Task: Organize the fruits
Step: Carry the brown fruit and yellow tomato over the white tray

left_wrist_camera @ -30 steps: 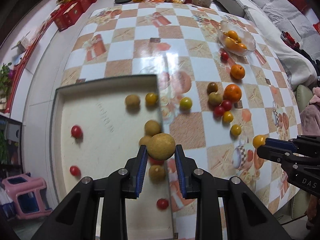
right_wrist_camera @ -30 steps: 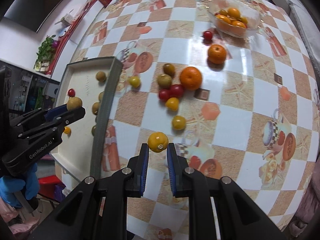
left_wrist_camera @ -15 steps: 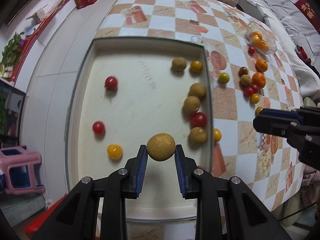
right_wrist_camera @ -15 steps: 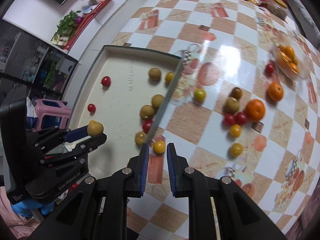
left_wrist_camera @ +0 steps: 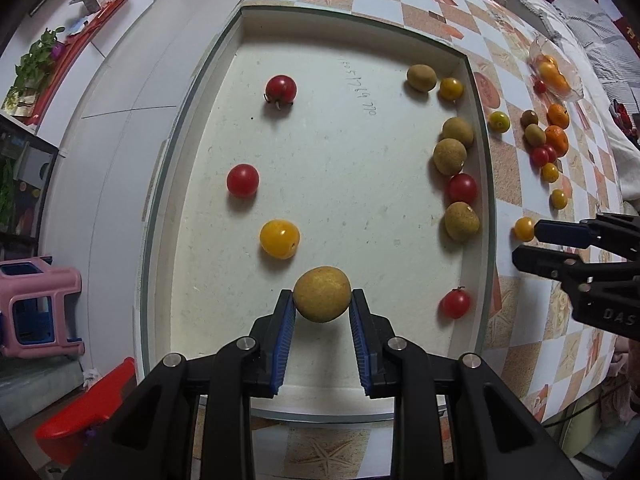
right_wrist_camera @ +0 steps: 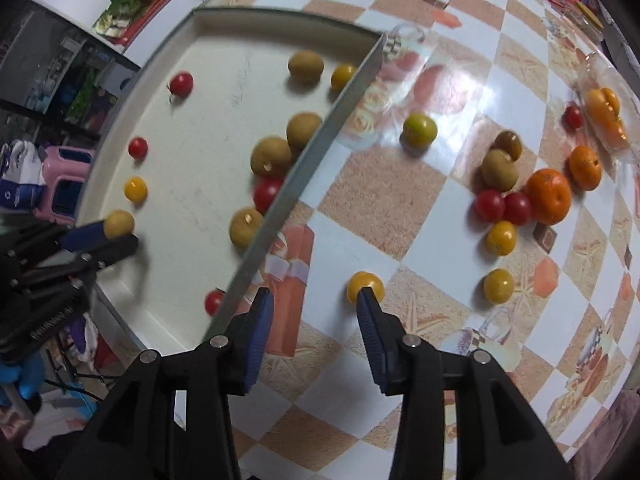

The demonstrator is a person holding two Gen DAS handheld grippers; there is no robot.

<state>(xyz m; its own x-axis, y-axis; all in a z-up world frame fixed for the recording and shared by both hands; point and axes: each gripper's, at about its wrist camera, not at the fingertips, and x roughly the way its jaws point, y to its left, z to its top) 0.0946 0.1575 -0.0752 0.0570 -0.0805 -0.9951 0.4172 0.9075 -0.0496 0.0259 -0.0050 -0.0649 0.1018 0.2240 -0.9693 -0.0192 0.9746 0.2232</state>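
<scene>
Both hands have shifted left since earlier: left hand-held gripper [left_wrist_camera: 322, 322] now over the tray [left_wrist_camera: 478, 264], near end, clamped on a brown fruit [left_wrist_camera: 322, 294]. Right hand-held gripper [right_wrist_camera: 312, 312], jaws opening, nothing between them; yellow tomato [right_wrist_camera: 362, 283] on worktop [right_wrist_camera: 400, 200] touching its right fingertip.

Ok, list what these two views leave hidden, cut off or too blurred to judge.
- Left wrist view: the underside of the brown fruit in the left gripper; whether it touches the tray cannot be told.
- Right wrist view: a red tomato and another are half hidden by the tray's wall.
- Right wrist view: the glass bowl is blurred; its fruit cannot be counted.
- Right wrist view: the yellow tomato is partly covered by the opening right gripper.
</scene>
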